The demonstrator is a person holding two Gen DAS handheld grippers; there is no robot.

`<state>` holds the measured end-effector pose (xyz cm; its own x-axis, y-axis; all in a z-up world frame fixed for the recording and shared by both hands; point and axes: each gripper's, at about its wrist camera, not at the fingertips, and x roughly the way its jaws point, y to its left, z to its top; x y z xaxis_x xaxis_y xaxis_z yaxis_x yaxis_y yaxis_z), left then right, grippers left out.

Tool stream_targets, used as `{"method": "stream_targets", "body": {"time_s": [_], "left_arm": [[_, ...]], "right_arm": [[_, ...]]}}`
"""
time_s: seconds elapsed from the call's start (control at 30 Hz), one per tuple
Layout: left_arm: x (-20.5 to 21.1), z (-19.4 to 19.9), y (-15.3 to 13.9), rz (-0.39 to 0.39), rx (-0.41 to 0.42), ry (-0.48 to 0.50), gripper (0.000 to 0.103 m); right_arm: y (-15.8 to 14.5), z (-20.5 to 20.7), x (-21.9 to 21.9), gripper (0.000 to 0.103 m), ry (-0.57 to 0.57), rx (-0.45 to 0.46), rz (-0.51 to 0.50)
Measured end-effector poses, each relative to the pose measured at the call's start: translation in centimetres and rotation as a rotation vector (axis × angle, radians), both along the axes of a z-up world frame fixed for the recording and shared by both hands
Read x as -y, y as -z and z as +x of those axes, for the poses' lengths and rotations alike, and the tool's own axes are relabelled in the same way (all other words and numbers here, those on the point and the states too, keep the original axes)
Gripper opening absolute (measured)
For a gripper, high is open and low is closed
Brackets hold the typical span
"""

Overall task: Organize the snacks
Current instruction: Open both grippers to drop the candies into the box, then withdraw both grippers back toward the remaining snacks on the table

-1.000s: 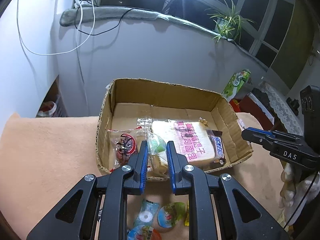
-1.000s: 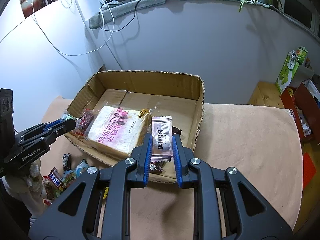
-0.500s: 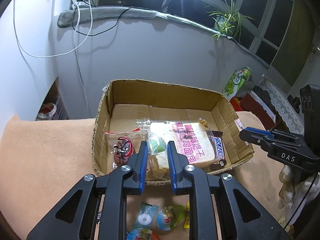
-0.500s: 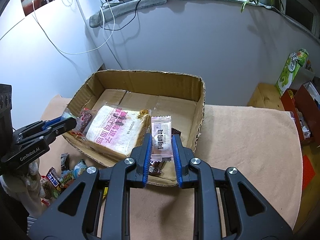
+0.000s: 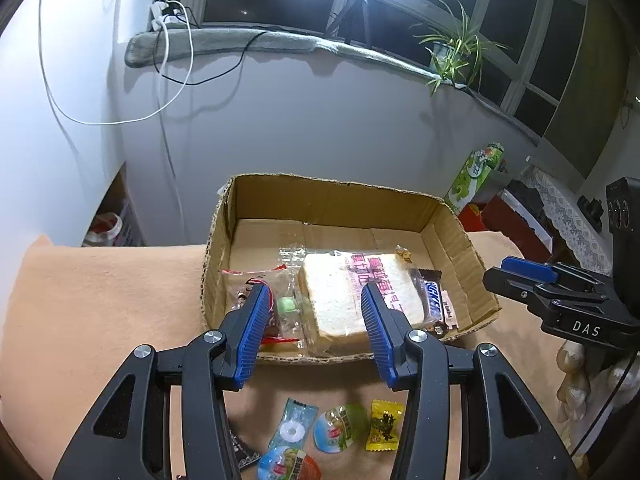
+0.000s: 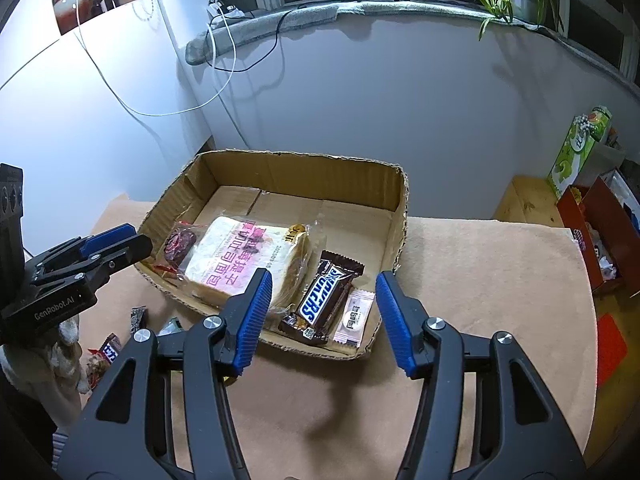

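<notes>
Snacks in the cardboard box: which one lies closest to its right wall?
The small pale pink packet. It lies in the near right corner of the box, just right of the brown chocolate bar; the bread sits further left.

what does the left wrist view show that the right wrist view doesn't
Only the left wrist view shows the yellow wrapped candy and the round green-lidded jelly cup on the tan cloth in front of the box.

Only the right wrist view shows the small pale pink sachet fully, lying beside the brown Snickers bar.

Both show the brown cardboard box, the pink-printed bag of sliced bread, and both sets of jaws open: left gripper, right gripper.
</notes>
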<state>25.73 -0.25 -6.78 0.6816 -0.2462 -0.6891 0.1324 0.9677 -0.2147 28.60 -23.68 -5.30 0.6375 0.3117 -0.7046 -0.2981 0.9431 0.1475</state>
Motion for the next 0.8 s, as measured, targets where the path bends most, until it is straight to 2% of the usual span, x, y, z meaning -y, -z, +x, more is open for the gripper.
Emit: {"method": "stream_targets", "body": {"time_s": [0.4,0.8], "left_arm": [[-0.9,-3.7,-2.5,-0.013,0.054,-0.007,0.047],[-4.9,-9.7,-3.1,-0.058,0.086,-0.050,0.047]], "right_arm": [[-1.5,-3.5,-0.8,0.057,-0.030,0.036,0.003],[-1.0,-6.9,-2.2,0.057,-0.092,0.028,0.006]]}}
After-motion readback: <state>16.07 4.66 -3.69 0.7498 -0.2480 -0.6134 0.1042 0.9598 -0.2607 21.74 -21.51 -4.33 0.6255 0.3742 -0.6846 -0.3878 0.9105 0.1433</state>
